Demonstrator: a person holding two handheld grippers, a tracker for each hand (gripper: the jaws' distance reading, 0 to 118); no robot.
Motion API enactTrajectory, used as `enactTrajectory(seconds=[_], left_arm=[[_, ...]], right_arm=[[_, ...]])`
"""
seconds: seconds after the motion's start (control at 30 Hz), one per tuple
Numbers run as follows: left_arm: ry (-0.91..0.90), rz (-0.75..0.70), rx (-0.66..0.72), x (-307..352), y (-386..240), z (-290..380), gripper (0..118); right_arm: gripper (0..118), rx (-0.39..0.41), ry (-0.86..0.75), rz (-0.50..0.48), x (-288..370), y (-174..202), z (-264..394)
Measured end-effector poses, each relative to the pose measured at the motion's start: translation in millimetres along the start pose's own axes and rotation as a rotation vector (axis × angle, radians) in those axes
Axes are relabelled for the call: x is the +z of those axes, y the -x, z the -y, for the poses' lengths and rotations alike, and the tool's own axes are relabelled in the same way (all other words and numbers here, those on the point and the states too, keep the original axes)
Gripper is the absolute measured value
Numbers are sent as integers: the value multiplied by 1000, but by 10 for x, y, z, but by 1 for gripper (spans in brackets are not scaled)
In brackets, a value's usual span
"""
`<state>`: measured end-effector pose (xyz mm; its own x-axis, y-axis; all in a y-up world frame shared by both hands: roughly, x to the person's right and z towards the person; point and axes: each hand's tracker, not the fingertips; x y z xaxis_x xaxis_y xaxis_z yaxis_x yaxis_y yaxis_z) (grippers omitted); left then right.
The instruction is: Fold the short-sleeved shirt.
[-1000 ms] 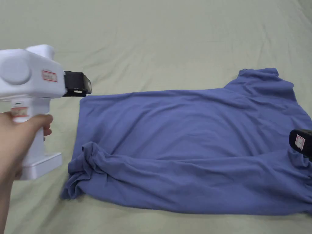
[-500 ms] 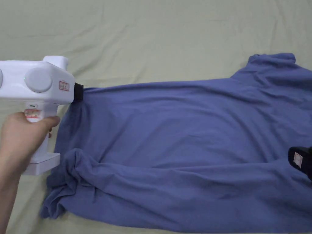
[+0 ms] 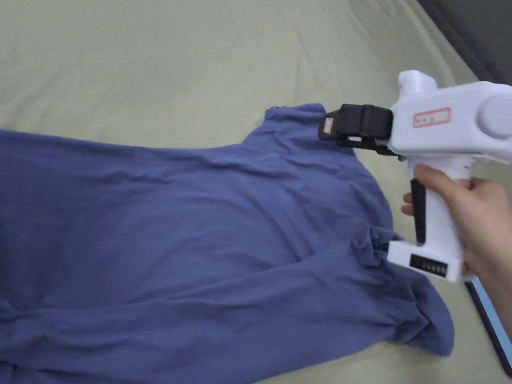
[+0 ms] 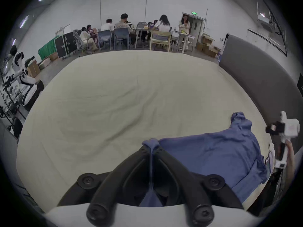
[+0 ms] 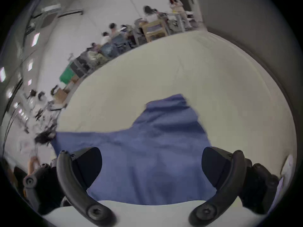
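The left gripper (image 4: pixel 151 150), which a moment ago hovered open off the blue shirt's (image 3: pixel 190 235) far hem corner, now pinches that corner on the bed (image 3: pixel 150 65), while the right gripper (image 3: pixel 330 127) hangs wide open and empty above the far sleeve, probably the next grab.

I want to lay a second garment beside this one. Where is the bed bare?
The pale green bedsheet is bare beyond the blue short-sleeved shirt, from its far edge to the bed's far side, and left of the left gripper. It is crowded near the right gripper, by the sleeve.
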<state>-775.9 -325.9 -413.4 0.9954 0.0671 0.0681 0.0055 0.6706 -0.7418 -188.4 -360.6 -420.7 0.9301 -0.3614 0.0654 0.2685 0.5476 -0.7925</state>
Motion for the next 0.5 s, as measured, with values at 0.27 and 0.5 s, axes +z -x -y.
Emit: enactTrajectory(seconds=[0.27,0.5], left_arm=[[52,32,61,-239,-70,-21,0],[74,9,11,-207,-114,-81,0]], right_arm=[[85,184,315,219,-1349,-225,-312],[3,329,177,207,-840,63,-192]])
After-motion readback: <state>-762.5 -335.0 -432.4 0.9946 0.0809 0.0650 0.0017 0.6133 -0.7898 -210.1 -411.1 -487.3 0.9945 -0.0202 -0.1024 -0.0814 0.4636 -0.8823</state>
